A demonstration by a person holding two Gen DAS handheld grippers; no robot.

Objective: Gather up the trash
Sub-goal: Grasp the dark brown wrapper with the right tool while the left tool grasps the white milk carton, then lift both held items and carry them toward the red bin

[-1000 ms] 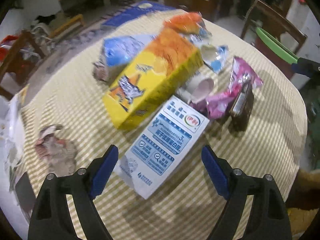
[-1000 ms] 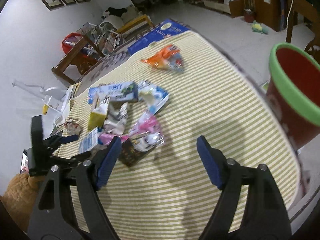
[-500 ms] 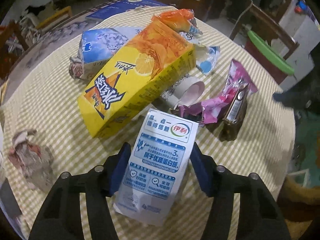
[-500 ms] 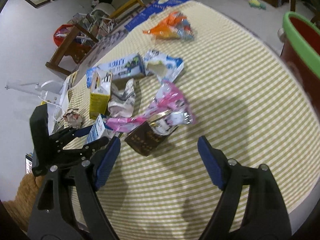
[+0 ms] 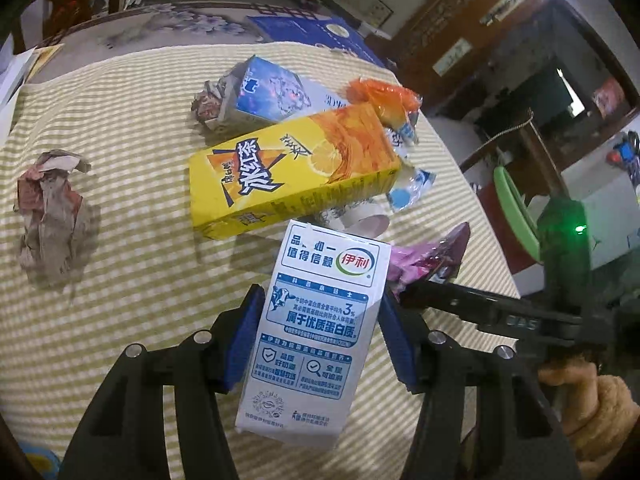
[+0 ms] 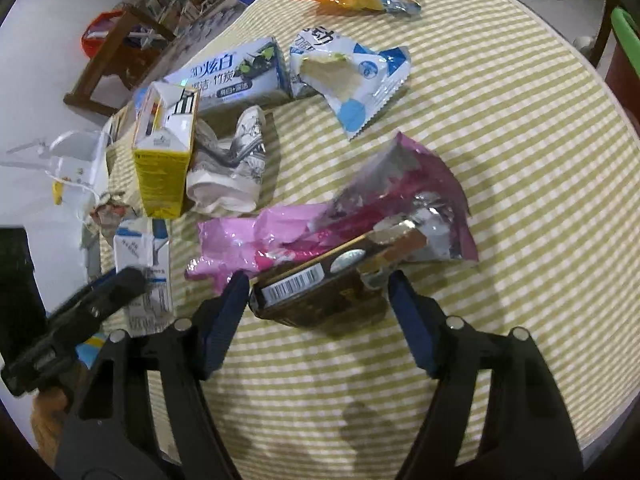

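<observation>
Now my left hand-held gripper [image 5: 320, 344] has just closed and pinches the milk carton [image 5: 316, 336] by its sides, lifted clear of the striped desk [image 5: 132, 264], I think. Yellow tea box [image 5: 288, 168] lies beyond it, crumpled paper [image 5: 52, 216] well left. My right hand-held gripper [image 6: 318, 308], jaws just narrowing but not yet pressing, straddles the brown box [image 6: 320, 292], which touches the pink wrapper [image 6: 340, 216].
</observation>
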